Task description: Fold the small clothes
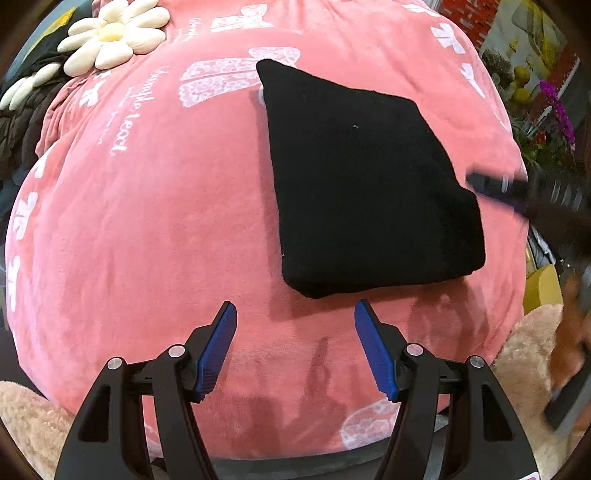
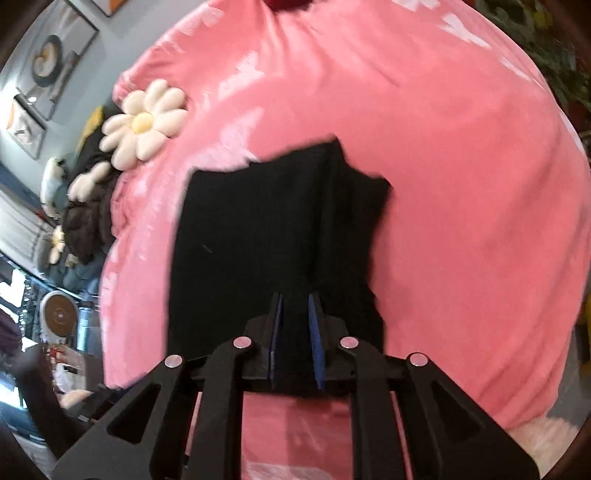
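Note:
A black folded garment (image 1: 365, 177) lies flat on a pink plush blanket (image 1: 147, 221) printed with white bows. My left gripper (image 1: 295, 308) hovers just short of the garment's near edge, its blue pads wide open with only blanket between them. In the left wrist view my right gripper (image 1: 480, 184) comes in blurred from the right, at the garment's right edge. In the right wrist view the right gripper (image 2: 294, 297) is nearly closed, with a fold of the black garment (image 2: 258, 236) pinched between its blue pads (image 2: 317, 332).
A white daisy cushion (image 1: 110, 35) sits at the blanket's far left corner, next to a dark quilted jacket (image 1: 22, 122). Beige fluffy fabric (image 1: 528, 354) lies beyond the blanket's near edge. Plants and purple flowers (image 1: 554, 107) stand to the right.

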The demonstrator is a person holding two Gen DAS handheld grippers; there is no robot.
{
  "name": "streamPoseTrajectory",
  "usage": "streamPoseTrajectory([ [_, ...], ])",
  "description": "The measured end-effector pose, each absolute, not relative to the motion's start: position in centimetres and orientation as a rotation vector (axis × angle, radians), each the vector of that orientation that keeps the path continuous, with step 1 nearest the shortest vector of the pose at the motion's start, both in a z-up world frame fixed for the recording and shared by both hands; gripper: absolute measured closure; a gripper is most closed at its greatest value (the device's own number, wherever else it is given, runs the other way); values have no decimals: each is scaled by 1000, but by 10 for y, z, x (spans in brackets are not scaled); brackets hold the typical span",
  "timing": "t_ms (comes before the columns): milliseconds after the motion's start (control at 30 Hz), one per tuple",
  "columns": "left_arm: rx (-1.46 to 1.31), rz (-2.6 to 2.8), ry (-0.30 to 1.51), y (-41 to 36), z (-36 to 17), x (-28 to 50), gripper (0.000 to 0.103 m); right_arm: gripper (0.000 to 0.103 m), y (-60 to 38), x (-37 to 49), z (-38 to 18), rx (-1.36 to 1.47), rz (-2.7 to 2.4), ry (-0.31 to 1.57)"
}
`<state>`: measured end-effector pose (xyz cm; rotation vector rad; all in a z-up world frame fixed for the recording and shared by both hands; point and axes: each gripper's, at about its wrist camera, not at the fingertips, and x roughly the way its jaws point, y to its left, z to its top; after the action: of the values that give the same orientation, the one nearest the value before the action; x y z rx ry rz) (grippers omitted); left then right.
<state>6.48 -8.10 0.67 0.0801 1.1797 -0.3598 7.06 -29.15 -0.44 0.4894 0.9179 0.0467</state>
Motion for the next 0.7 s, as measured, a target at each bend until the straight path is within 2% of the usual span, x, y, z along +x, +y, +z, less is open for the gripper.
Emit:
streamPoseTrajectory([
  [167,71,-355,1197,-81,1,72,39,89,-281,123,3,391,77,924],
  [267,70,-349,1204,-80,-2,76,39,89,-284,163,-23,317,31,986],
  [367,61,-347,1212,-77,-6,81,39,95,-298,189,-56,282,-20,1032],
  [567,39,-344,1215,-65,-10,93,39,89,-313,162,-19,362,-59,967],
  [633,-40,-367,1214,-55,-8,104,37,65,-314,132,-13,373,-83,940],
  [667,-92,-382,1223,-50,-9,110,36,47,-314,122,-14,378,-90,938],
  [700,-150,-397,1241,-46,-10,119,36,43,-314,112,-17,384,-93,936],
])
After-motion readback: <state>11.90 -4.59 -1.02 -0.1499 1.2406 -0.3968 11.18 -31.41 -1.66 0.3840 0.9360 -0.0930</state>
